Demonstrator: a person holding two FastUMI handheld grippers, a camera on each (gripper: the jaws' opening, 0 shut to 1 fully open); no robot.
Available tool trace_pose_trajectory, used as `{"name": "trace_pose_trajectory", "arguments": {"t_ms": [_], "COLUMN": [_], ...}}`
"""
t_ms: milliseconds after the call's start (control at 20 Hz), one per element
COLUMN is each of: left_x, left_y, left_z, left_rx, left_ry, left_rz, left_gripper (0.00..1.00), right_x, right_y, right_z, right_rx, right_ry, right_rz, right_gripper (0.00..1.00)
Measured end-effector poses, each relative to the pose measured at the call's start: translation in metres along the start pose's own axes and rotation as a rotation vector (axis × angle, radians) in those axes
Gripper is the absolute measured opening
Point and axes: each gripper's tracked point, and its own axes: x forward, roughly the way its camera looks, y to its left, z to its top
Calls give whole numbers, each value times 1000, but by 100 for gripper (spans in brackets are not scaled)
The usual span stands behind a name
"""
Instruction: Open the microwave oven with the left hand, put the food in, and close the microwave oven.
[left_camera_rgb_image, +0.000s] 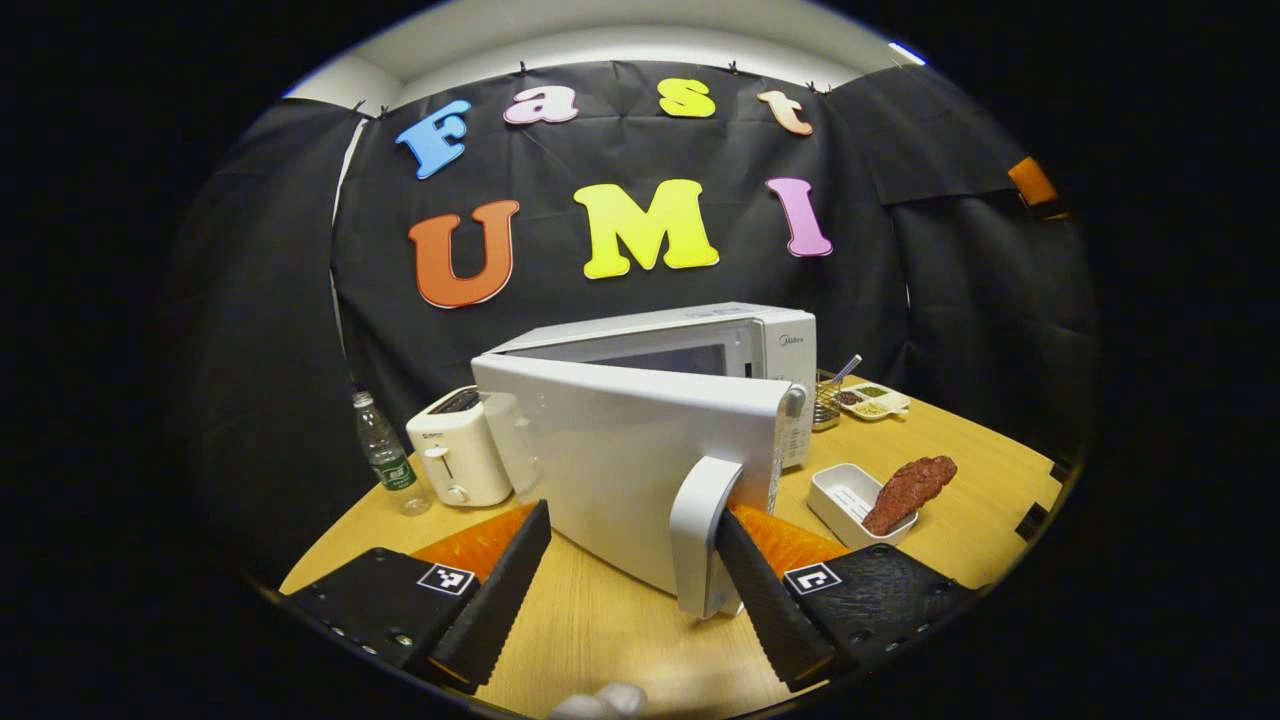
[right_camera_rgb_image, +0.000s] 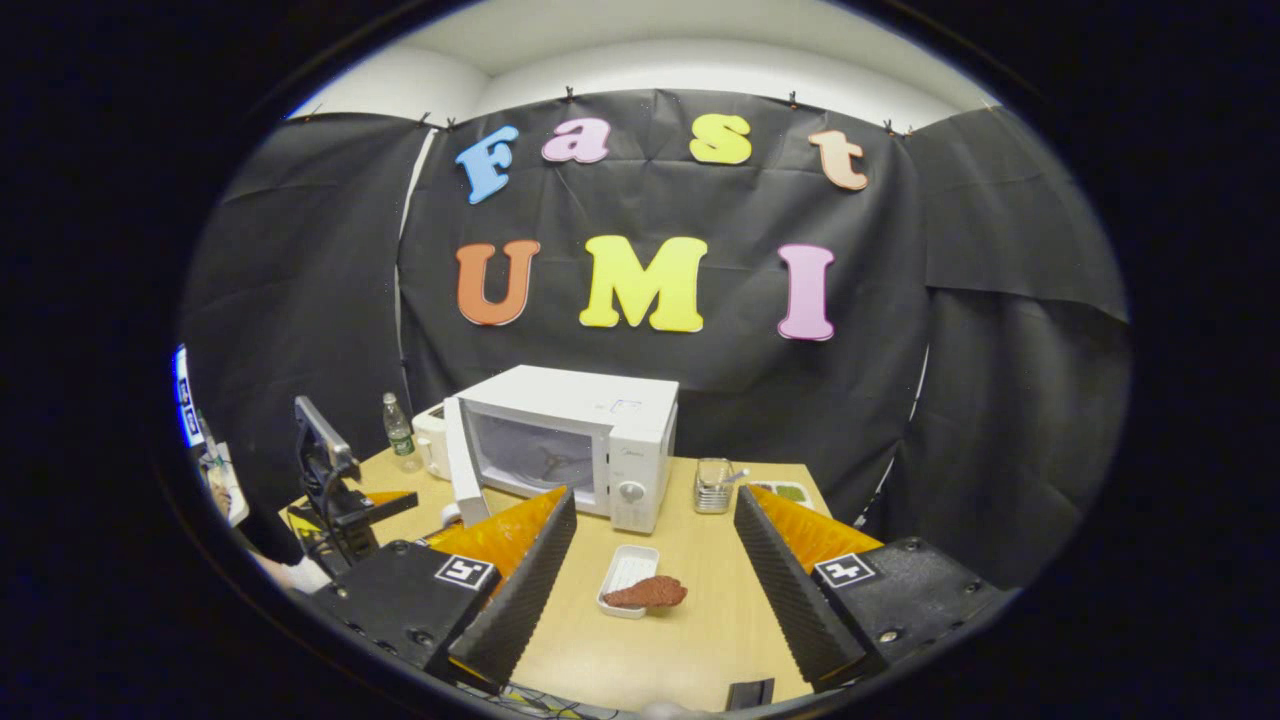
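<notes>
Microwave door (left_camera_rgb_image: 620, 450) part-open, left hand-held gripper (left_camera_rgb_image: 640, 580) spread, one finger behind handle (left_camera_rgb_image: 700, 530); right hand-held gripper (right_camera_rgb_image: 650, 580) spread, empty; advised swinging door fully wide.

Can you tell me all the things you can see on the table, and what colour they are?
microwave: one, white, back middle of the table, door swung open
door handle: one, white, between the left tongs' fingers
toaster: one, white, left of the microwave
water bottle: one, clear with a green label, left of the toaster
tray: one, white, in front of the microwave
food: one, reddish brown, lying across the tray's edge
metal holder: one, silver, right of the microwave
seasoning dish: one, white, far right at the back
left tongs: one, open around the handle
right tongs: one, open, above the tray
</notes>
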Motion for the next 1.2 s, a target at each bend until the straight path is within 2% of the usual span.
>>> {"name": "trace_pose_trajectory", "arguments": {"t_ms": [50, 100, 150, 200, 250, 450, 500, 550, 600, 700, 750, 800, 850, 950, 1000, 1100, 1200], "left_x": [-9, -16, -24, -31, -39, -59, -64, -68, -71, -82, -87, -93, -99, -108, -114, -122, -131], "left_y": [10, 20, 32, 45, 58, 108, 115, 122, 127, 138, 142, 150, 160, 176, 182, 188, 178], "left_z": [-3, -6, -9, -14, -19, -34, -37, -38, -39, -41, -43, -47, -52, -59, -65, -63, -52], "left_rx": [4, 10, 12, 13, 11, 19, 19, 19, 23, 33, 39, 47, 46, 35, 25, 40, 47], "left_ry": [6, 11, 15, 22, 29, 65, 76, 82, 90, 96, 105, 115, 132, 159, 185, 198, 191], "left_rz": [11, 24, 38, 54, 69, 127, 134, 142, 152, 178, 192, 216, 241, 297, 321, 359, 366], "left_gripper": [96, 96, 96, 96, 96, 96, 96, 96, 97, 97, 96, 96, 96, 96, 96, 97, 97], "right_x": [0, 0, 0, -1, 0, 6, 10, 15, 20, 34, 41, 50, 57, 75, 85, 106, 129], "right_y": [3, 5, 9, 12, 15, 23, 23, 23, 20, 10, 7, 2, -2, -13, -17, -25, -29], "right_z": [-7, -14, -22, -30, -39, -72, -81, -90, -98, -118, -126, -133, -137, -148, -153, -169, -185], "right_rx": [2, 9, 14, 19, 28, 54, 60, 70, 87, 141, 170, 182, 190, 192, 195, 196, 213], "right_ry": [10, 18, 28, 42, 52, 89, 103, 110, 124, 158, 178, 195, 205, 224, 238, 277, 319], "right_rz": [-4, -7, -11, -18, -19, -30, -30, -27, -29, -33, -37, -40, -40, -35, -22, 8, 54], "right_gripper": [92, 100, 92, 92, 100, 100, 92, 92, 100, 100, 92, 100, 92, 92, 100, 100, 100]}}
